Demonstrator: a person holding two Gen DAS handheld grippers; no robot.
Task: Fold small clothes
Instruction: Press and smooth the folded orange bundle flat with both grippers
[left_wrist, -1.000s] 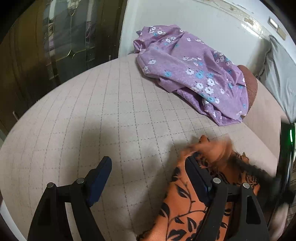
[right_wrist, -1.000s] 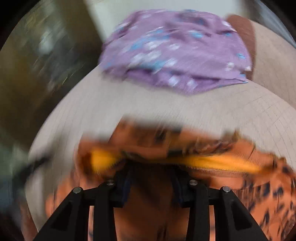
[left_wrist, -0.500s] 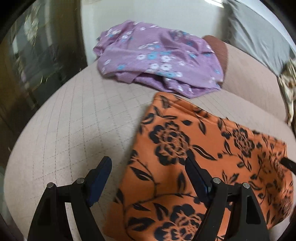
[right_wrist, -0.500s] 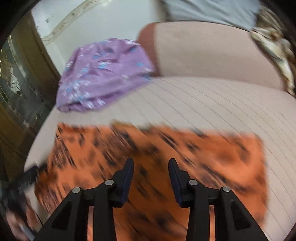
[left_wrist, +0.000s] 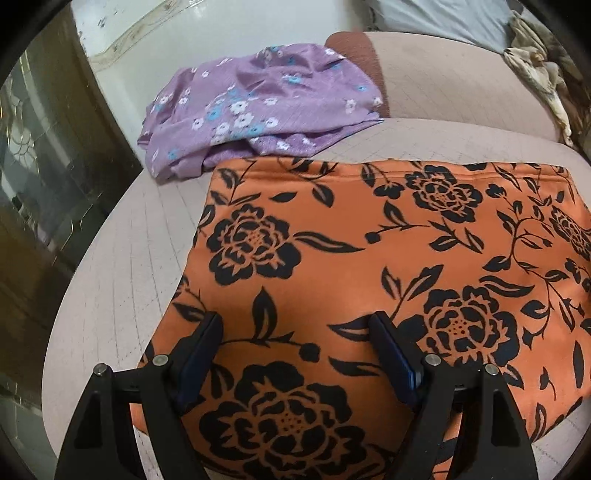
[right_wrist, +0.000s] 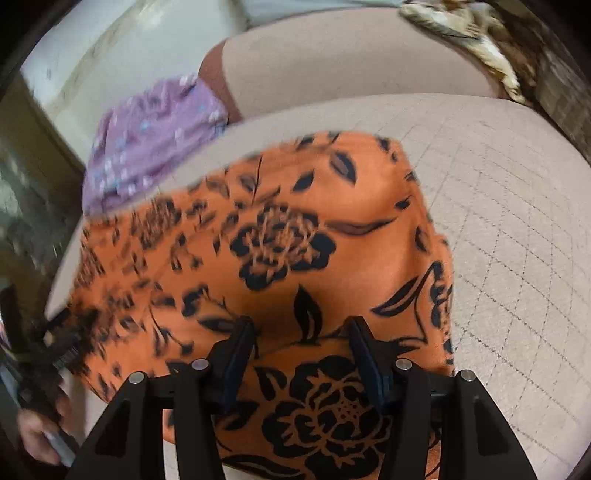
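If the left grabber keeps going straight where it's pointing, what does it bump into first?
Most likely the orange flowered cloth spread on the beige cushion. The left gripper points down at it, jaws open with nothing between them. How close it hovers is hard to tell.

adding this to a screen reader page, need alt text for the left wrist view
An orange cloth with black flowers lies spread flat on a beige cushion, the open left tool above it. A crumpled purple floral garment lies behind.
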